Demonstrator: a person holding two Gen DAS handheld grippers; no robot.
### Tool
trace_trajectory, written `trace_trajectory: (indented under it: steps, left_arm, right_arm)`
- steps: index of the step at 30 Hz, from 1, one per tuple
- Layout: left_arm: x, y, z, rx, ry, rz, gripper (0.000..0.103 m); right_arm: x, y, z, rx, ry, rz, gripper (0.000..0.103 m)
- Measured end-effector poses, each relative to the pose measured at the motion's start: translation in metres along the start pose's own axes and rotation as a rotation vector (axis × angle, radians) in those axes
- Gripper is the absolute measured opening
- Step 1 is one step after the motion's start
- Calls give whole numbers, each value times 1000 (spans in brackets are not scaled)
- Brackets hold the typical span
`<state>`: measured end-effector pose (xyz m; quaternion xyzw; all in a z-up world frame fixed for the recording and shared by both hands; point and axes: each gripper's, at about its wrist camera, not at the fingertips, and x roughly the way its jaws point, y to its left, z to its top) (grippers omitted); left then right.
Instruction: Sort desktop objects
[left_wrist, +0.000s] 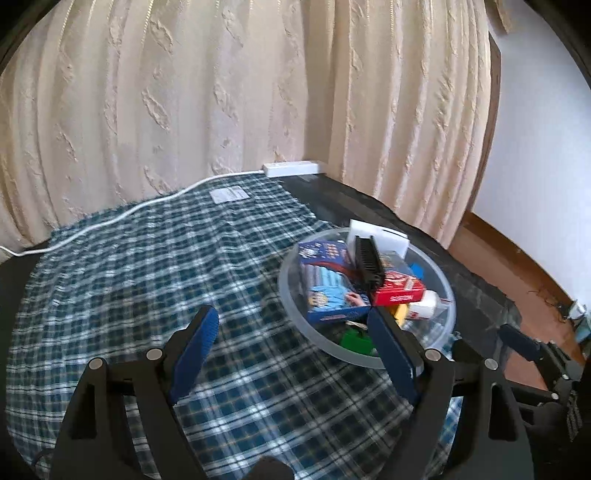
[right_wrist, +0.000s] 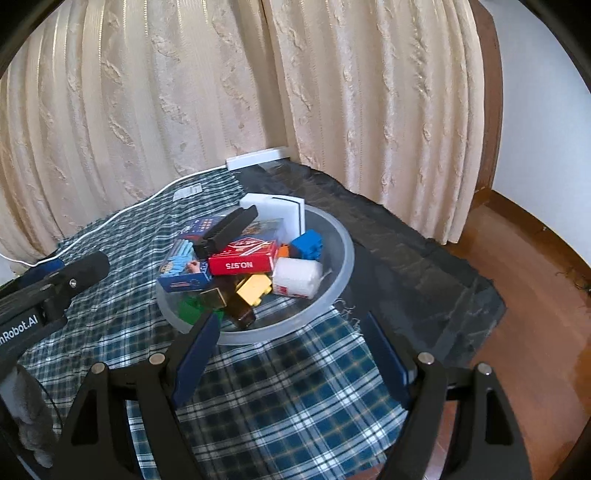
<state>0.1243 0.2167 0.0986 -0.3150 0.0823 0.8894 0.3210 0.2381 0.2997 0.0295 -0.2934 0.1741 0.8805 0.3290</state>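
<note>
With both my left gripper (left_wrist: 291, 325) and right gripper (right_wrist: 290, 330) fingers apart and empty, the bowl (right_wrist: 341, 240) holds everything, so I'd keep clear of its rim.

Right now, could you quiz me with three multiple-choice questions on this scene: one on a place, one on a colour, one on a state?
1. Where is the black comb?
A. on top of the boxes in the bowl
B. on the bare cloth
C. on the floor

2. What colour is the box marked NO.975?
A. green
B. red
C. white

3. How are the right gripper jaws?
A. shut on a block
B. shut on nothing
C. open, holding nothing

Answers: 1 A, the comb lies across the piled boxes. 2 B, its faces are red. 3 C, plaid cloth shows between the spread jaws.
</note>
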Motion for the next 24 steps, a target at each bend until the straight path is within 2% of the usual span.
trace_trajectory:
  steps: [9,16,24]
  left_arm:
    - [10,-7,-1,-46,73,-154,86]
    - [20,-14,-3,-22,99,-144,86]
    - [18,-18,-3,8,75,-142,86]
  right_arm:
    - [6,-7,-3,21,15,3,83]
    - [11,-13,-4,40,29,1,83]
    - [14,-11,-6,36,35,2,83]
